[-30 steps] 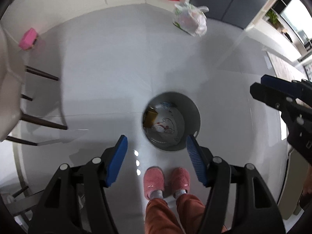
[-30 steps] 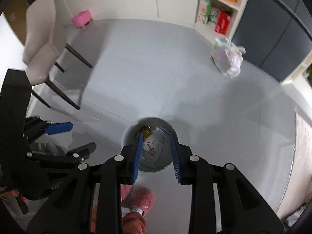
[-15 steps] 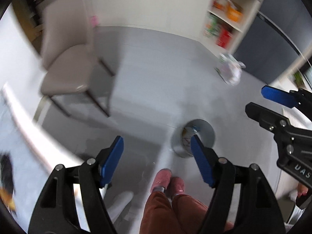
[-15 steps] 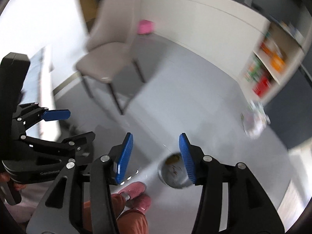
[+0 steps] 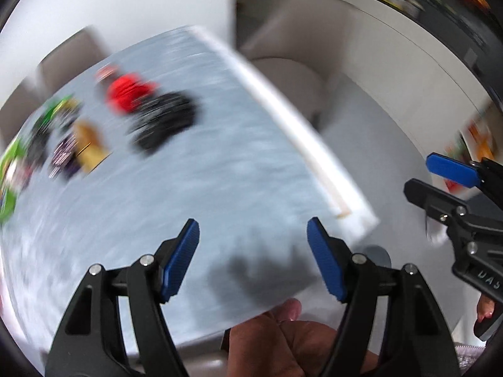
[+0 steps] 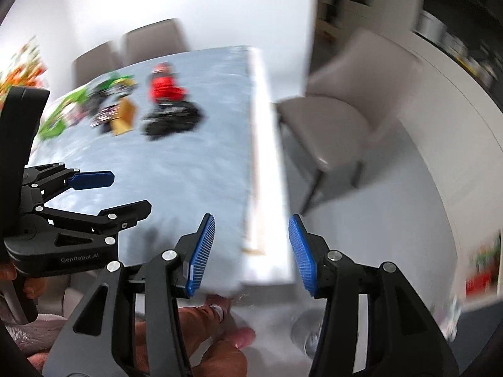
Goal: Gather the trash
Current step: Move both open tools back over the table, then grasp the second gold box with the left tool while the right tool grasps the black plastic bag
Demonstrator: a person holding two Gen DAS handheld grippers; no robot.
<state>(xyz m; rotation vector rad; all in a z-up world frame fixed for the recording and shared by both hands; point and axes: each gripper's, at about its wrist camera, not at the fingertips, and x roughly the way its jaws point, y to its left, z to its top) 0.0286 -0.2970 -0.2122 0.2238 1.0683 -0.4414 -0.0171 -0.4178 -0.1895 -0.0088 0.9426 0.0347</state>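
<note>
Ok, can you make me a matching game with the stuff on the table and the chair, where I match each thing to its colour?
Things:
1. crumpled wrapper
2. lumpy bag
3. padded chair
4. flat packet

Colours:
A. beige
B. red
C. yellow-brown
D. black

Pairs: 1-B, 2-D, 3-A, 4-C. The first, second and fourth lie on the pale blue-grey tabletop; the pictures are blurred, so what they are exactly is unclear.

Motion-blurred litter on table, items unidentifiable.
</note>
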